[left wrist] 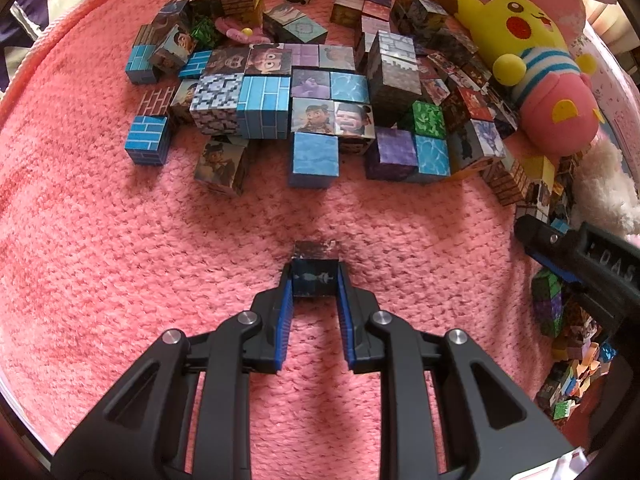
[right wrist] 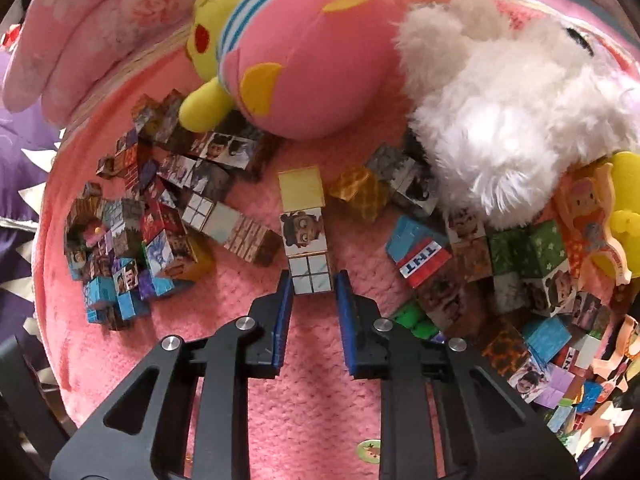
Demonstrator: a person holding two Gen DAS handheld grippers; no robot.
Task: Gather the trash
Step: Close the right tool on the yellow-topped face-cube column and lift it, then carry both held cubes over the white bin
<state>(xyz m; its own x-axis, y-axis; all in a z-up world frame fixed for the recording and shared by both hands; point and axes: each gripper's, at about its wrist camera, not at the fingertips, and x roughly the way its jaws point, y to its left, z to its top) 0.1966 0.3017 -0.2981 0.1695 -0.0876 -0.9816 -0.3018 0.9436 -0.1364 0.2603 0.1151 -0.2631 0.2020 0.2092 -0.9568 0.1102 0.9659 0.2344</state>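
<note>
My left gripper (left wrist: 315,270) is shut on a dark printed paper cube (left wrist: 315,280), held just above the pink knitted blanket (left wrist: 120,260). A heap of printed paper cubes (left wrist: 264,96) lies ahead of it. In the right wrist view, my right gripper (right wrist: 311,274) is open. Its blue-padded fingers straddle a white window-pane cube (right wrist: 310,280), with a thin gap on the right side. That cube ends a row with a cartoon-face cube (right wrist: 304,232) and a yellow cube (right wrist: 301,188). The right gripper's body (left wrist: 560,248) shows at the left view's right edge.
A yellow and pink plush (left wrist: 528,48) (right wrist: 288,60) and a white fluffy plush (right wrist: 500,120) lie along the far side. More cubes, one marked TNT (right wrist: 420,260), pile up on the right and the left (right wrist: 132,240). A small round sticker (right wrist: 370,450) lies on the blanket.
</note>
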